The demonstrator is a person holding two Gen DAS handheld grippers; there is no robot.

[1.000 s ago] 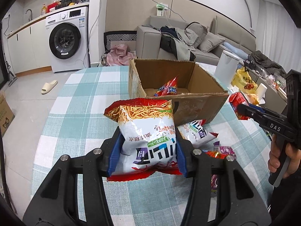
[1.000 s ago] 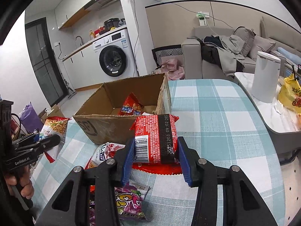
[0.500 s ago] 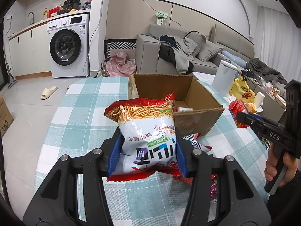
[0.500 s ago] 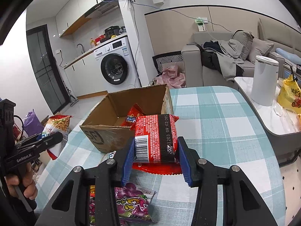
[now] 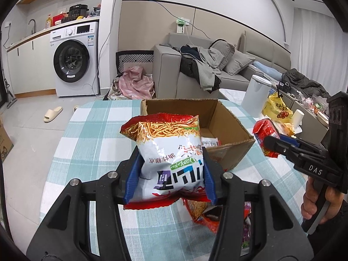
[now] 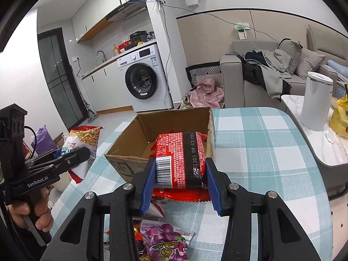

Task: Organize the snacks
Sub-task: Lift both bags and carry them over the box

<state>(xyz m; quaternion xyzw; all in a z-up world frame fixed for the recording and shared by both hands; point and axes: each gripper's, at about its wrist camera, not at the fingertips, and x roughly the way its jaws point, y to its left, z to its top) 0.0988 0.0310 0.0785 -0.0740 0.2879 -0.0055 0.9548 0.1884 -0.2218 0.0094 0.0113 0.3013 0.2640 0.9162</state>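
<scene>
Checked tablecloth [image 5: 91,134] fills the lower frame; the cardboard box [image 5: 226,117] has receded to centre (you've lifted both packs). Left gripper [image 5: 170,174] pinches the noodle-snack bag [image 5: 169,152], right gripper [image 6: 180,180] pinches the red packet [image 6: 180,156]: both ready for boxing.

White chip bag [image 5: 171,152] and red pack [image 6: 180,156] are held up; open brown box [image 5: 226,128] sits at 12 o'clock.

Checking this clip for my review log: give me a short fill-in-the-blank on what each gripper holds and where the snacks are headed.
1. The left gripper is shut on a white bag of ____ snacks.
2. The right gripper holds a ____ packet with a barcode.
3. Beyond both stands an open ____ box.
4. The tablecloth has a ____ pattern.

Missing words: stick; red; cardboard; checked
</scene>
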